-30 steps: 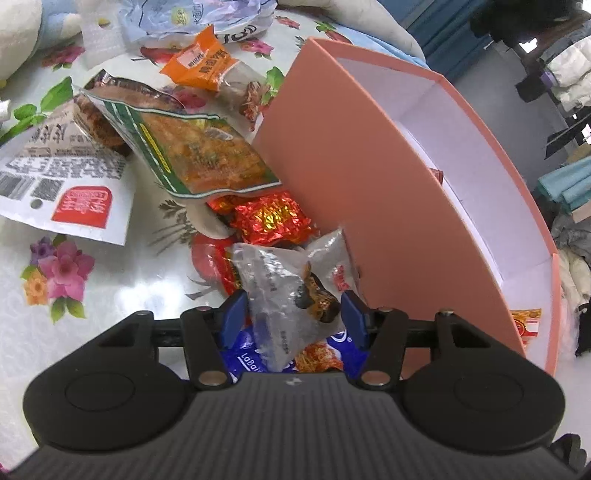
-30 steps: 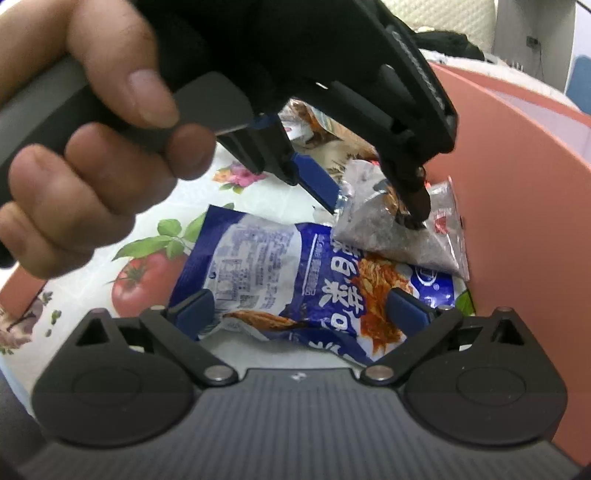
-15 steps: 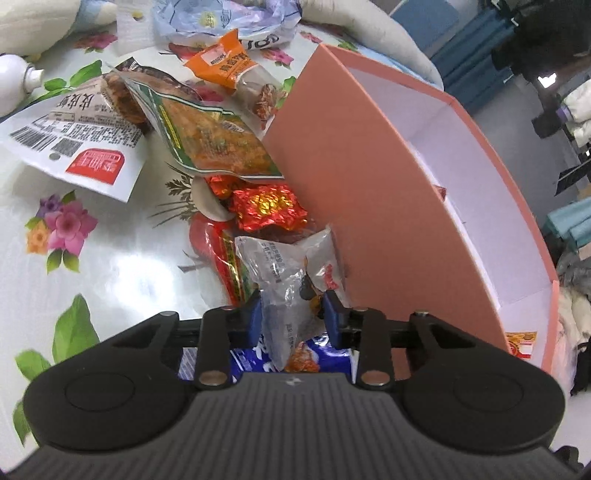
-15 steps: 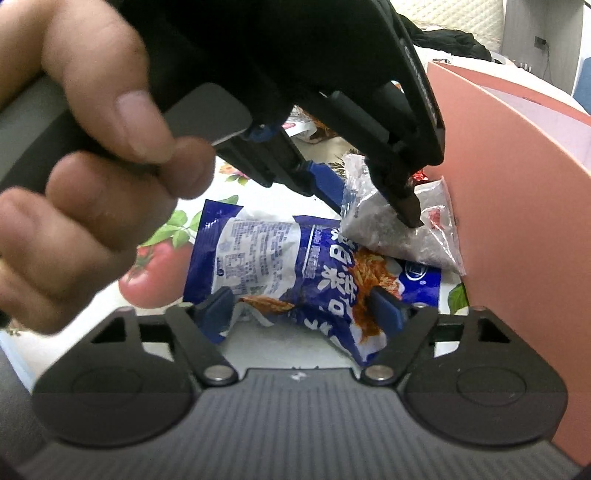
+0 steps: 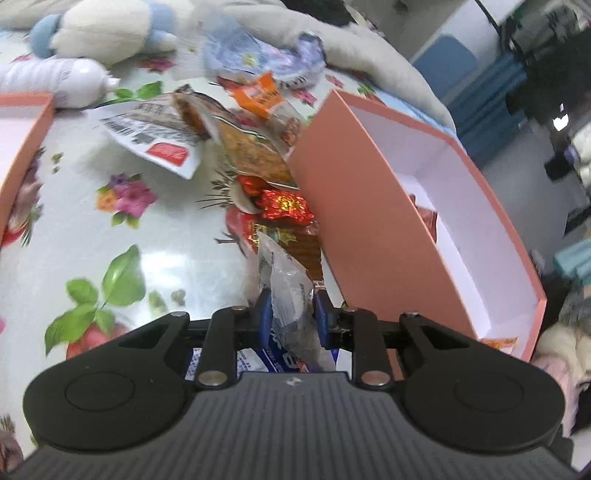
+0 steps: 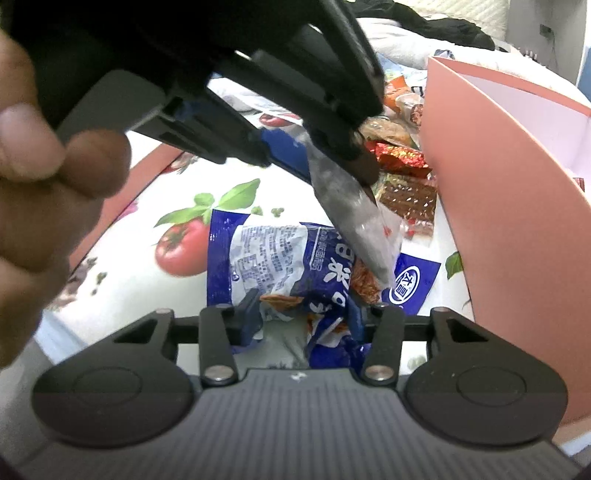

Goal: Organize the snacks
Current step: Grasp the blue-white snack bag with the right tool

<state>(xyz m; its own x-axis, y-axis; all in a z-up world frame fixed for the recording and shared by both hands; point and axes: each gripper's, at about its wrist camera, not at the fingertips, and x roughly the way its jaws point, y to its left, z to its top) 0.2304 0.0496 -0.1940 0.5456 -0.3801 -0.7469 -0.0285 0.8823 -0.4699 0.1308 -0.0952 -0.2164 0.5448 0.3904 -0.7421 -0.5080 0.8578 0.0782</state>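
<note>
Two tools: the left tool [image 5: 291, 314] and the right tool [image 6: 301, 319]. One clear packet [image 5: 288, 295]. One blue packet [image 6: 280, 258]. One red foil sweet [image 5: 284, 205]. One orange packet [image 5: 262, 96]. One white bottle [image 5: 51, 83]. One plush toy [image 5: 103, 33]. One deep pink box [image 5: 365, 206] and one shallow pink tray [image 5: 22, 147].

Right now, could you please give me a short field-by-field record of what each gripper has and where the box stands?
left gripper: closing on clear snack packet, lifted off the table
right gripper: closing around blue snack bag, which lies on the floral tablecloth
pink box: open, right of the snack pile, a few packets inside
red foil snack: on the table beside the box wall
</note>
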